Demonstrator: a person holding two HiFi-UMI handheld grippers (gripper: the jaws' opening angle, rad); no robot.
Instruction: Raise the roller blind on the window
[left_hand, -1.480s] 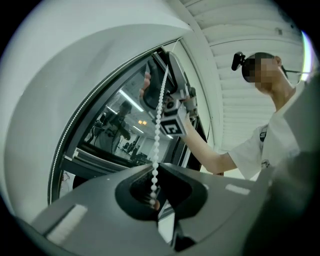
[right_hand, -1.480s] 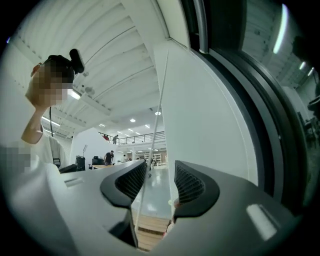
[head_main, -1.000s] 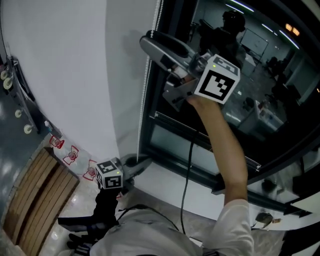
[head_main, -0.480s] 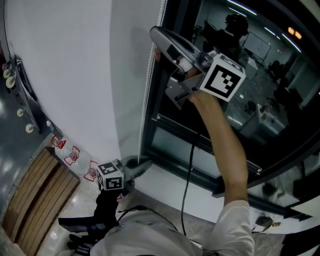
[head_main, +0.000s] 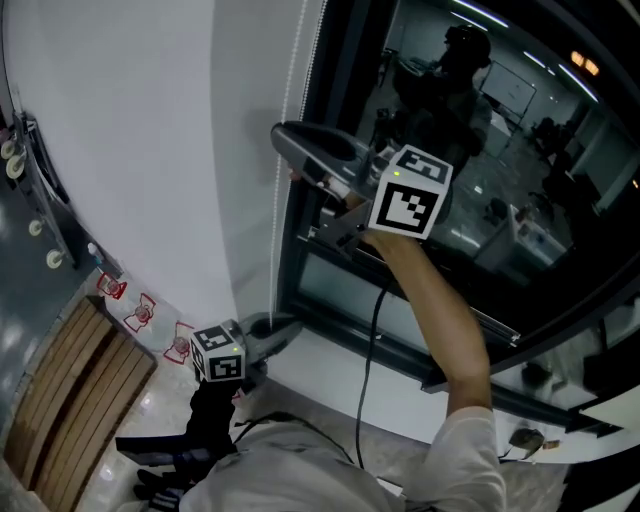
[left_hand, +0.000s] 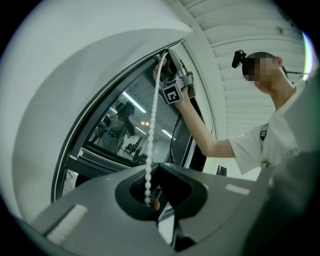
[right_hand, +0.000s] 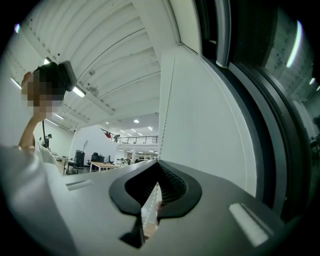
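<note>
Bead chain (left_hand: 153, 120) looks light, limp and slick, so it only works in tension: grip across the beads so they lock between the pads, pull straight down, no yanking. It's a thin white ball string hanging along the edge of the white roller blind (head_main: 150, 150), just beside the dark frame of the window (head_main: 480, 150). Right claw (right_hand: 152, 202) is pressed together on the chain high up, and left claw (left_hand: 151, 202) is pinching the same chain low, near the sill.
</note>
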